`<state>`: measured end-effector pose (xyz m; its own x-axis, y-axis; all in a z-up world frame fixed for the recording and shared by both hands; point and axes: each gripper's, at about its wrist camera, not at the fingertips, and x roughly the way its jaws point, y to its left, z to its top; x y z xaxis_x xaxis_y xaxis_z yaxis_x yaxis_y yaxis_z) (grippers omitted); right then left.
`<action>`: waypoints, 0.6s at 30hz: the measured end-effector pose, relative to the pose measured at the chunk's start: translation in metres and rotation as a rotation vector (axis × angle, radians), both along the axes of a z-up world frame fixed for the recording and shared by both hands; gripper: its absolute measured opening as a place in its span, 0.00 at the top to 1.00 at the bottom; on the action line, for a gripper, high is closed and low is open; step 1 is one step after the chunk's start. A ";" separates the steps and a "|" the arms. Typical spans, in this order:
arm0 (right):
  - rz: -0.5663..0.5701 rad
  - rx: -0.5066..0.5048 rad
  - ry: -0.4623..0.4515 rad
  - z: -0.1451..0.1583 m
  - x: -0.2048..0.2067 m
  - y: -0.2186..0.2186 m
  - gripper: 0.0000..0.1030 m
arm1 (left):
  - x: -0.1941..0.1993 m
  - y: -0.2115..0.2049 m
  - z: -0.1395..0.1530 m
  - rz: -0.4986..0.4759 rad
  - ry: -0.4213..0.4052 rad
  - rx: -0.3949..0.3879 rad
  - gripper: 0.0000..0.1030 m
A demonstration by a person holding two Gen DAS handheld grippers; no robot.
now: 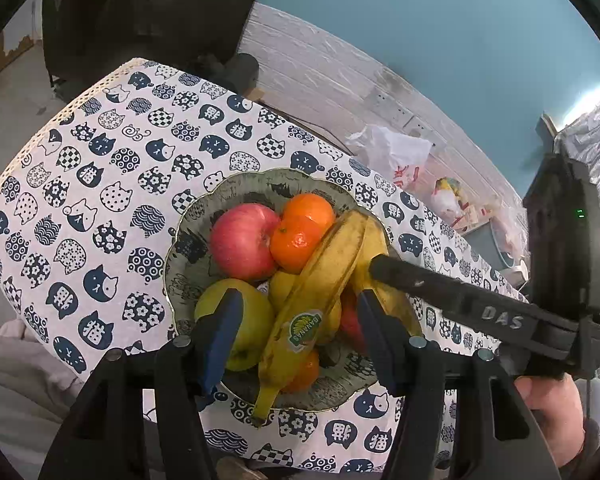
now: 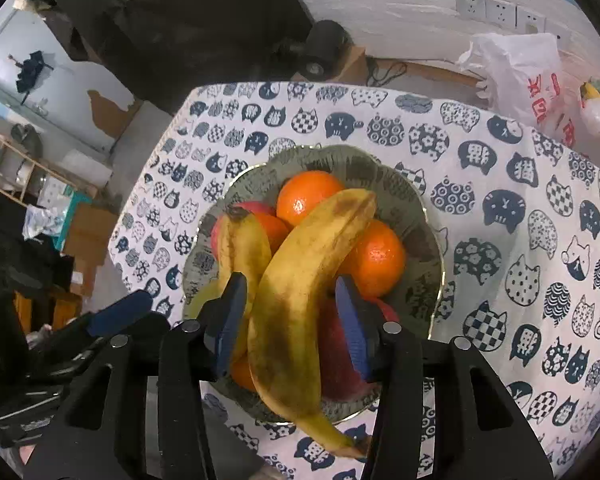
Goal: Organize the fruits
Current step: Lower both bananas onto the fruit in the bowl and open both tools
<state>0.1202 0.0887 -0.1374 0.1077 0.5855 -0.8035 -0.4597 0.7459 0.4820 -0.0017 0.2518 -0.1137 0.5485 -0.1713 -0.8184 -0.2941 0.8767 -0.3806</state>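
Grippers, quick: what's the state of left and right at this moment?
Left gripper: open, jaws apart around the stickered banana in the bowl, pads not pressing it.
Right gripper: open, jaws either side of the other banana, not gripping.

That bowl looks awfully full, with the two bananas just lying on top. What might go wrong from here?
The bananas lie loose across the heap: the stickered banana overhangs the bowl's rim, so a nudge might slide it onto the tablecloth.

The left gripper and right gripper both stand open, each around a banana, very close together; they might bump.

Shifting a banana may roll an orange out.
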 end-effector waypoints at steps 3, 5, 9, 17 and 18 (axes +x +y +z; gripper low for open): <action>-0.002 0.007 -0.027 0.010 -0.002 -0.003 0.45 | 0.001 0.000 0.001 0.002 -0.001 -0.003 0.41; 0.003 0.002 -0.047 0.016 -0.004 -0.003 0.45 | 0.000 -0.001 0.003 0.002 -0.004 0.004 0.41; 0.012 -0.011 -0.078 0.025 -0.010 -0.006 0.43 | -0.002 -0.007 0.010 -0.008 -0.001 0.047 0.35; 0.009 -0.083 -0.176 0.048 -0.022 -0.021 0.35 | -0.012 -0.021 0.033 -0.021 0.006 0.177 0.24; 0.007 -0.093 -0.189 0.051 -0.024 -0.023 0.32 | -0.014 -0.025 0.038 -0.028 0.003 0.195 0.23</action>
<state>0.0964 0.0653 -0.0867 0.2577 0.5110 -0.8200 -0.5405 0.7797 0.3160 -0.0155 0.2271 -0.0762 0.5436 -0.0242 -0.8390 -0.2698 0.9415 -0.2019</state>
